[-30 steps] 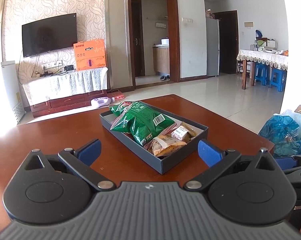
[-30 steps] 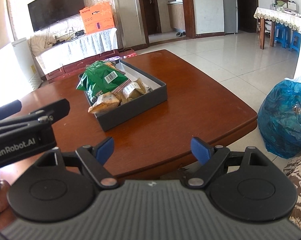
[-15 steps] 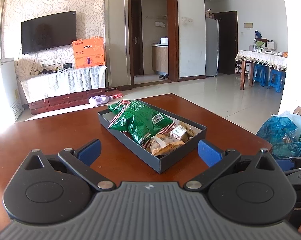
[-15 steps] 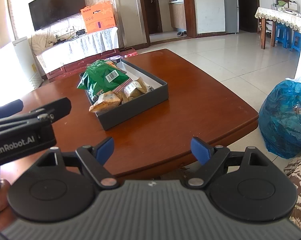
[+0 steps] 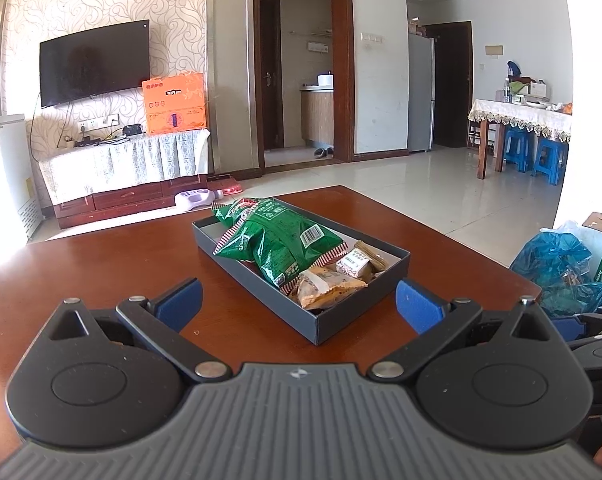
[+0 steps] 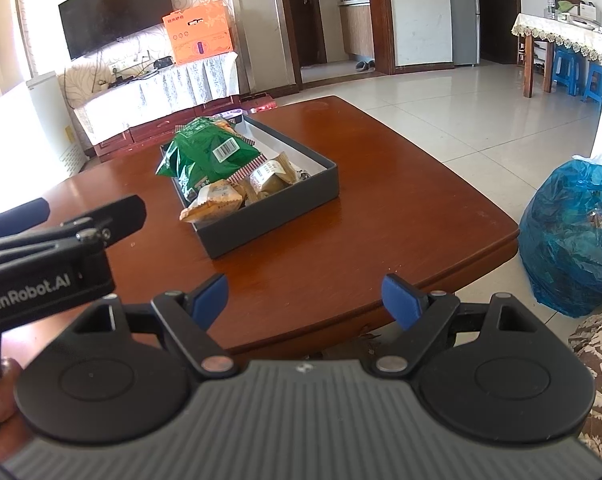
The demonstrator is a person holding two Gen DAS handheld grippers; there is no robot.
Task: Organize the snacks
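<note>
A dark grey box (image 5: 353,322) stands on the brown table (image 5: 101,264). In it lie a green snack bag (image 5: 277,242), an orange-wrapped pastry (image 5: 327,286) and small wrapped snacks (image 5: 353,262). The box (image 6: 269,222) with the green bag (image 6: 205,156) also shows in the right wrist view. My left gripper (image 5: 299,304) is open and empty, above the table just short of the box's near corner. My right gripper (image 6: 305,294) is open and empty, over the table's near edge, right of the left gripper's body (image 6: 49,264).
A blue plastic bag (image 6: 573,232) sits on the floor right of the table. A patterned sofa edge (image 6: 601,360) is at the lower right. A TV stand with an orange box (image 5: 175,108) is beyond the table.
Both grippers have shifted slightly; the box sits a little lower and closer in both views. Both stay open and empty.
</note>
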